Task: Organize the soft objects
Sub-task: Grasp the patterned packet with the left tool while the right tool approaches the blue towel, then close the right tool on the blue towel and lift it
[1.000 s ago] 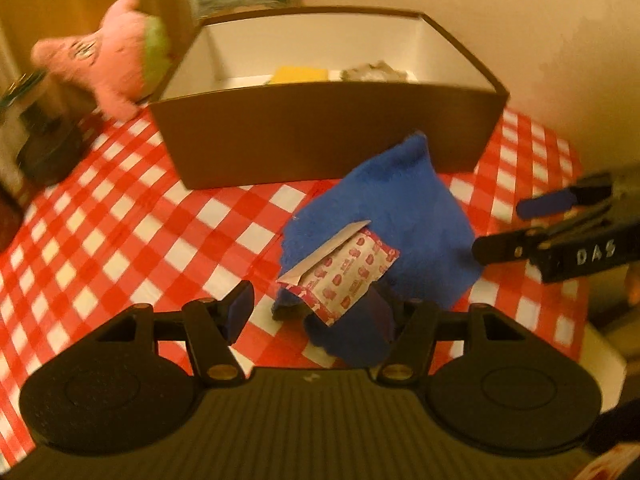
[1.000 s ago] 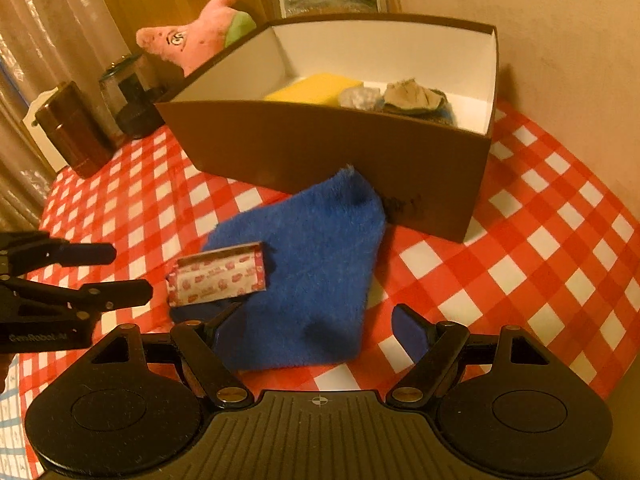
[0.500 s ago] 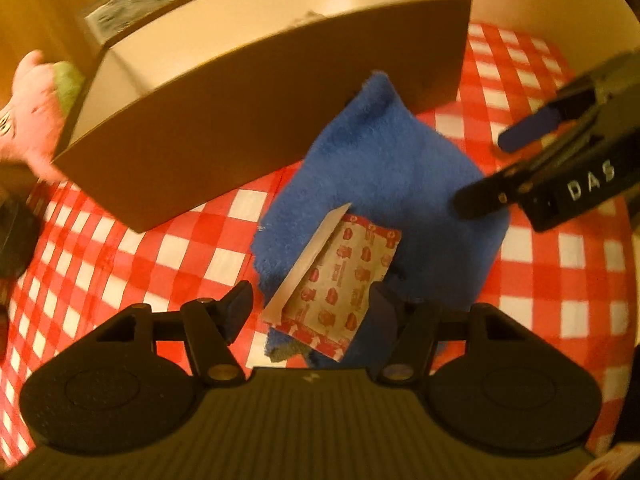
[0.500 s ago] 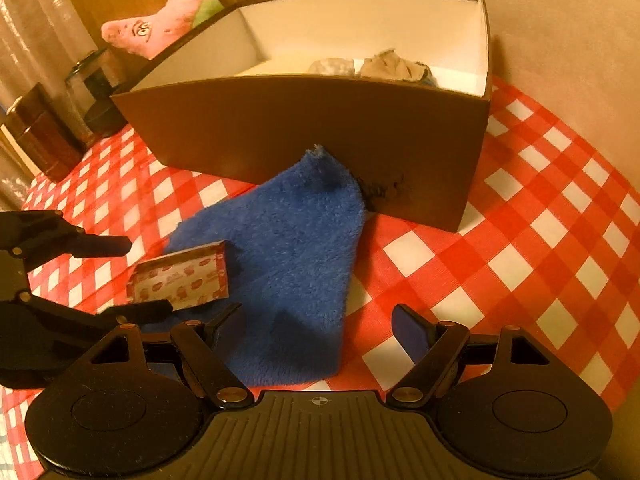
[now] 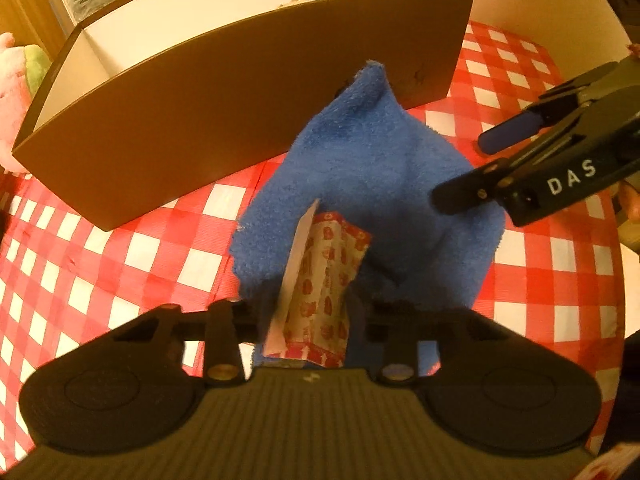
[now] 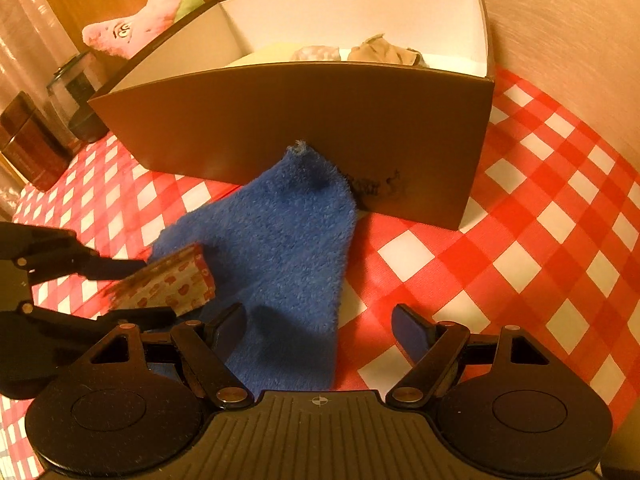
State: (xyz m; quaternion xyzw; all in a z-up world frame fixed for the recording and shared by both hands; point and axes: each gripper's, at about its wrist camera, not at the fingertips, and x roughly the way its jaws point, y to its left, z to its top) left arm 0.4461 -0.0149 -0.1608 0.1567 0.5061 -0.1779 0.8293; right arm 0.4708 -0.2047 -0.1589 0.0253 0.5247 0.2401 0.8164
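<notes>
The left claw (image 5: 308, 312), its jaws just closing, clenches the red-printed tissue packet (image 5: 320, 280) lying on the blue towel (image 5: 372, 184) at the cardboard box's (image 5: 240, 120) six o'clock; the right claw (image 6: 320, 324) hovers released. Lift the packet straight up so the towel stays put.

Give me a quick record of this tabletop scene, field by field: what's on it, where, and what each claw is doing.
surface: red-and-white checked tablecloth
container: brown box, open top, soft items inside
cloth: blue towel, flat, one corner against the box front
packet: red-patterned tissue pack, on the towel's edge
left claw: jaws just closing, shut on the tissue pack
right claw: open, above the towel's near end
background: pink plush toy behind the box
</notes>
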